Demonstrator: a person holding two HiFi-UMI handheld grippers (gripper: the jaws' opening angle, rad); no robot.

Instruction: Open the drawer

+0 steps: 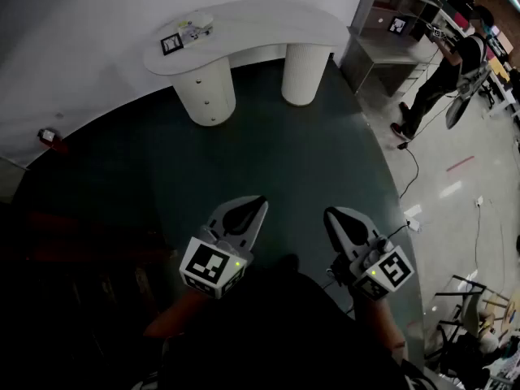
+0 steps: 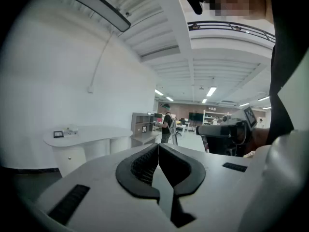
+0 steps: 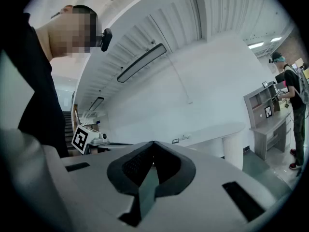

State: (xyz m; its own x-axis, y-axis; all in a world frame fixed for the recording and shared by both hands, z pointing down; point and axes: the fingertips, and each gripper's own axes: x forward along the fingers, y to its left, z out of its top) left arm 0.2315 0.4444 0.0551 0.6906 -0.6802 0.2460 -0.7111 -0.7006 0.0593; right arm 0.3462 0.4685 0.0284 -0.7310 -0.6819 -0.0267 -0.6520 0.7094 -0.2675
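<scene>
The task is only beginning, as far as I can judge. The landmark is the white curved desk with a rounded top, which is standing against the wall at the far side of the dark green floor. Under the left end of this desk a white round pedestal is carrying two small knobs, one above the other. I am taking these for the drawer fronts, and both are sitting flush, so the drawer is looking closed. On the desk top, above that pedestal, a small black-and-white marker card is lying. The left gripper, white with dark pads, is hovering well apart from the desk, close to the person's body. Its jaws are pressed together and are gripping nothing. The right gripper, of the same kind, is hovering beside it, also well apart from the desk. Its fingers too are clenched on nothing. To the right of the desk, another person in dark clothes is standing at a grey shelf unit. What is remaining is nearly everything: walking up to the desk, parting one pair of jaws, taking a knob and pulling it out.
</scene>
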